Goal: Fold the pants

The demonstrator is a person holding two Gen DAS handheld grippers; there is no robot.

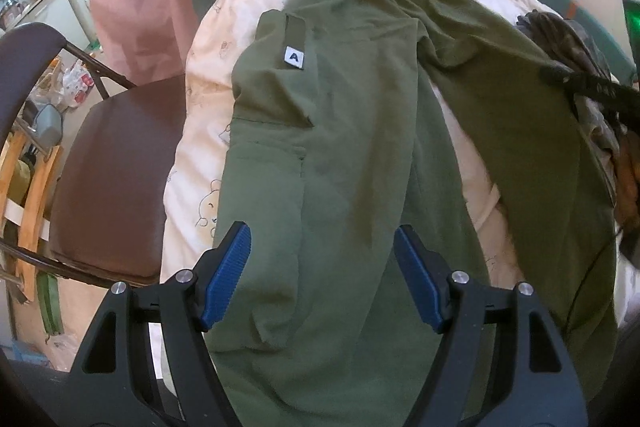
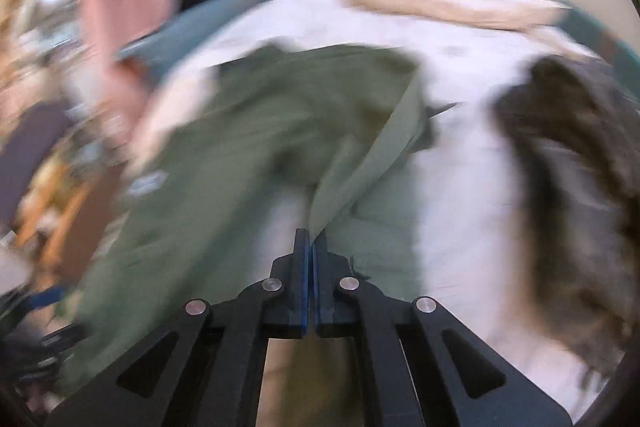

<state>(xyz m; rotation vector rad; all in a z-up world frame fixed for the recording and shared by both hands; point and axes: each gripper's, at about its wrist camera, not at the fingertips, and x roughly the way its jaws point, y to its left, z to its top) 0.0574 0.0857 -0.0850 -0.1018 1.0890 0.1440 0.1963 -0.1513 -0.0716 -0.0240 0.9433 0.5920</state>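
Leg-over-leg fold in hand: right gripper (image 2: 311, 239), jaws clamped on the pants (image 1: 340, 147), lifts one leg; left gripper (image 1: 322, 251) hovers wide-jawed. Next, presumably, lay it across.

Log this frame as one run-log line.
left hand-held gripper: open above pants | right hand-held gripper: shut on pants fabric | pants on bedding

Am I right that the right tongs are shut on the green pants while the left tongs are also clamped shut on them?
Not quite. The right tongs are shut on the green pants, but the left tongs are open, their jaws spread above the fabric. The left wrist view shows it.
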